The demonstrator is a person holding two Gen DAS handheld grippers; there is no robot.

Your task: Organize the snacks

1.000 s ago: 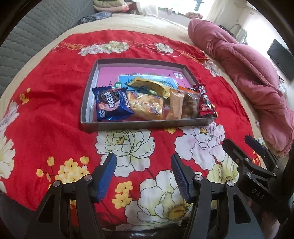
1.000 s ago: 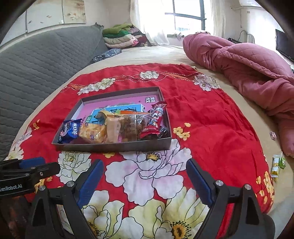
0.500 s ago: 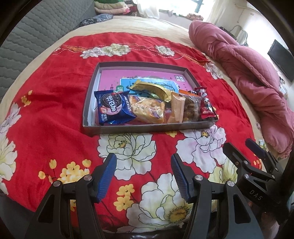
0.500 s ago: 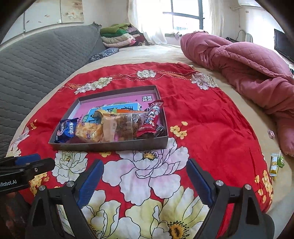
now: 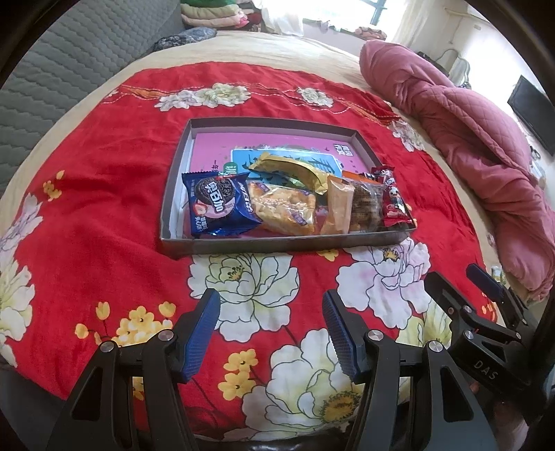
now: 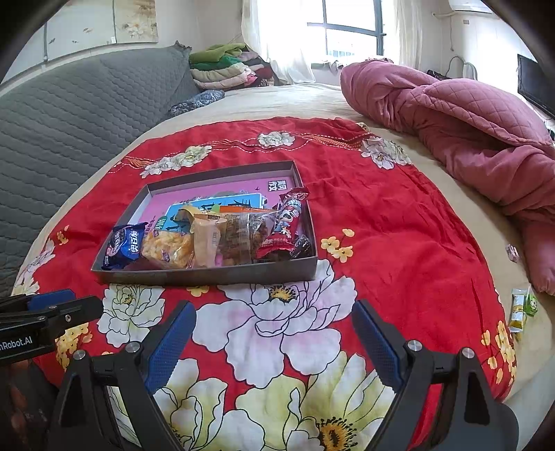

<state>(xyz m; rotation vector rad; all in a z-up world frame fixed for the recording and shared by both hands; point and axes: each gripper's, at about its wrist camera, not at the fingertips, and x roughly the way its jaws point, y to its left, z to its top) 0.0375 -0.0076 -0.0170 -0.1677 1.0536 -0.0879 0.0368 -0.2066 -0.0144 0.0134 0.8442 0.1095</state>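
Only the right wrist shows green sachets off the blanket

Bedroom, daylit. Wide bed under a beige sheet, spread with a red flowered blanket. Gray quilted headboard along the left side. Rumpled pink quilt heaped at the right. Folded clothes stacked at the far end, below a window with sheer white curtains, bright light pouring through. Dark flat screen on the pale right wall.
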